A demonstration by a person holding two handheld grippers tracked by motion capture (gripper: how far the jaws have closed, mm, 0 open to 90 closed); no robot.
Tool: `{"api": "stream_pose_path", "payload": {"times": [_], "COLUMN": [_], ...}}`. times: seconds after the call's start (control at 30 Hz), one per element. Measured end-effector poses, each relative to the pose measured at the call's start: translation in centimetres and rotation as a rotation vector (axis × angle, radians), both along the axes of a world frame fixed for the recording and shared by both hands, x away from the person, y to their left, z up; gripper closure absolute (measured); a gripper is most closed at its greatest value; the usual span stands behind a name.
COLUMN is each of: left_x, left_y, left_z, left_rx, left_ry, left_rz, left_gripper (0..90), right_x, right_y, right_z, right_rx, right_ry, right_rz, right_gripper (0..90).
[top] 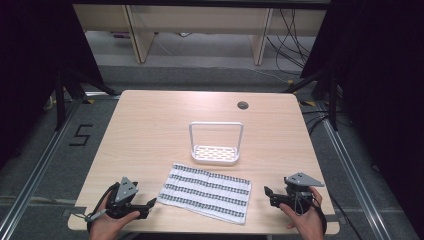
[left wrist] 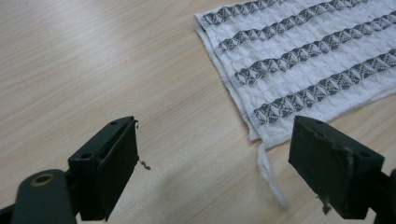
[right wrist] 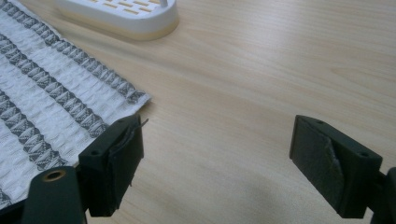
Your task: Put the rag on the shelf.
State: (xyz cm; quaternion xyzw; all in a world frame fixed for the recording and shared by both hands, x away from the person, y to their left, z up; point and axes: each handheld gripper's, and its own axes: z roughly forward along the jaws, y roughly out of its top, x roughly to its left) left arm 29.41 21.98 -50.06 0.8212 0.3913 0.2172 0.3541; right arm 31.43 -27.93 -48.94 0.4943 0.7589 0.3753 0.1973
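Both grippers sit low in the high view, one in each of my hands; my left gripper (top: 150, 204) is at the lower left of the frame, its jaws spread wide with nothing between them, pointing right toward the striped cloth (top: 206, 191); my right gripper (top: 267, 192) is at the lower right, likewise released and holding nothing, pointing left at the same cloth. That cloth lies flat on the wooden table (top: 150, 130) in the lower middle of the frame, between the two grippers and apart from both; it is white with dark patterned bands. In the left gripper view the cloth (left wrist: 299, 60) fills the upper right, and a loose thread (left wrist: 269, 173) trails from its near corner down between my jaws. In the right gripper view the cloth (right wrist: 42, 98) lies at the left, its corner just beyond my left-hand jaw; a white slotted rack (right wrist: 126, 14) stands at the top left; in the high view this rack (top: 216, 154), with its tall hoop handle, is just above the cloth near the centre.
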Motion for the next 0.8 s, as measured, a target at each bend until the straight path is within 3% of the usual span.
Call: {"api": "stream_pose_path", "payload": {"times": [0.17, 0.33, 0.4, 0.53, 0.8], "left_x": [-0.1, -0.5, -0.7, -1.0, -1.6], "left_y": [-0.4, -1.1, -1.7, -2.7, -5.4], "left_z": [0.1, 0.5, 0.5, 0.7, 0.7], "left_rx": [-0.006, -0.006, -0.041, -0.044, -0.098], "left_ry": [-0.024, -0.025, -0.031, -0.023, -0.016], "left_rz": [0.004, -0.026, -0.042, -0.065, -0.135], "left_gripper": [15.1, 15.6, 15.8, 16.0, 16.4], "right_x": [0.0, 0.1, 0.1, 0.2, 0.4], "right_y": [-0.1, -0.1, -0.1, 0.0, 0.2], "right_z": [0.0, 0.1, 0.1, 0.2, 0.4], "right_rx": [-0.003, -0.006, -0.006, 0.001, -0.004], "right_ry": [-0.007, -0.032, -0.039, -0.036, -0.050], "right_rz": [-0.003, 0.000, 0.006, 0.010, 0.033], "right_gripper": [19.6, 22.4, 24.4, 26.2, 29.6]}}
